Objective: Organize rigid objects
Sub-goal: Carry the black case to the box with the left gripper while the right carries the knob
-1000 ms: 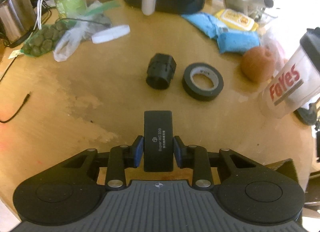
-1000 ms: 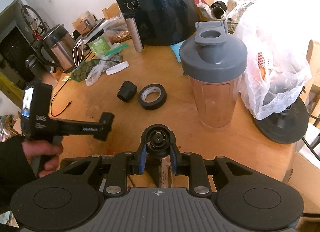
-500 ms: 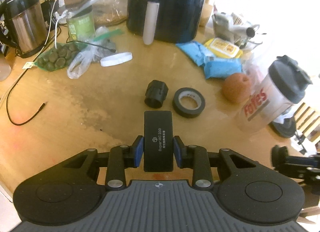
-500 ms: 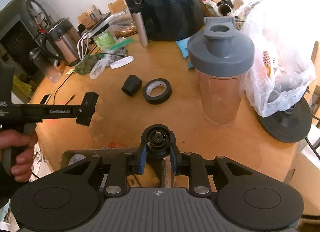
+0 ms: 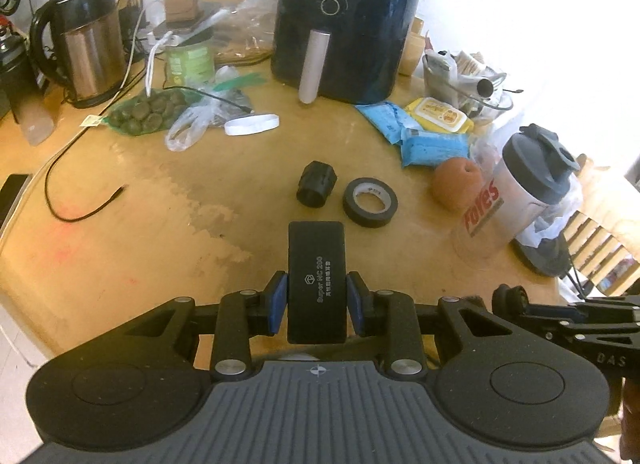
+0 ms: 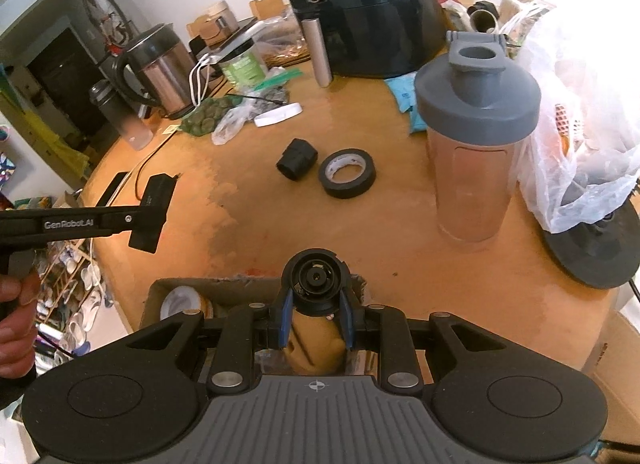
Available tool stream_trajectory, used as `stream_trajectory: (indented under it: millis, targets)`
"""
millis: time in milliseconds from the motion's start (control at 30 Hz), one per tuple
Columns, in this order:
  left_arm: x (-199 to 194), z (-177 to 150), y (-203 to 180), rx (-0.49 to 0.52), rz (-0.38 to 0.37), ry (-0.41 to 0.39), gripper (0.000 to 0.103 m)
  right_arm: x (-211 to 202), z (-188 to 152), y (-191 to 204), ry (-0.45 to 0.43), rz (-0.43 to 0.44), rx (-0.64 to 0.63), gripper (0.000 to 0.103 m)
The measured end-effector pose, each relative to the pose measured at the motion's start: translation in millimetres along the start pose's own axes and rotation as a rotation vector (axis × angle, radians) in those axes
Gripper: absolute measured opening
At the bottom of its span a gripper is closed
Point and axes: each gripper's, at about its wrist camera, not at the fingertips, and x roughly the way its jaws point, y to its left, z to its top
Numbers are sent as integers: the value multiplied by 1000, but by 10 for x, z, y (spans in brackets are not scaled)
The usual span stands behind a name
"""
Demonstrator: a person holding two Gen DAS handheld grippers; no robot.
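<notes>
Gripping black block (image 5: 316,284), round part (image 6: 316,280).

both wrist views downward, sharing tape roll (image 5: 370,202)

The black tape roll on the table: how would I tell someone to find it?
Start from the big black air fryer at the back of the wooden table and come toward the camera to the bare middle. Two black things lie there, apart: the tape roll is the flat ring with a pale core, right of the ribbed black cylinder.
</notes>
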Motion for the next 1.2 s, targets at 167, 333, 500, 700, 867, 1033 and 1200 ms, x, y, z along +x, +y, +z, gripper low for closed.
stream_trajectory:
  millis: [167,333,500,700,867,1033,1200]
  targets:
    - [-89,-148,12,-24,12,13,31,-33,-64,34,3,24,-14,27]
    - [-119,-292,7,-59,6,31,31,-71,-122,56,11,40,-27,27]
    - [-129,-401,-102,-43,-41,48,31,-115,-158,52,13,48,-41,27]
    - [-258,-418,-247,22,-83,-6,51,-184,-187,39,7,51,-50,27]
    - [-372,-507,-118,-59,-30,-21,54,-224,-205,9,1,52,-48,27]
    - [-446,-673,-32,-102,41,-2,54,-231,-232,-10,8,59,-46,27]
    - [-492,-823,-10,-111,69,17,54,-196,-248,35,17,72,-58,27]
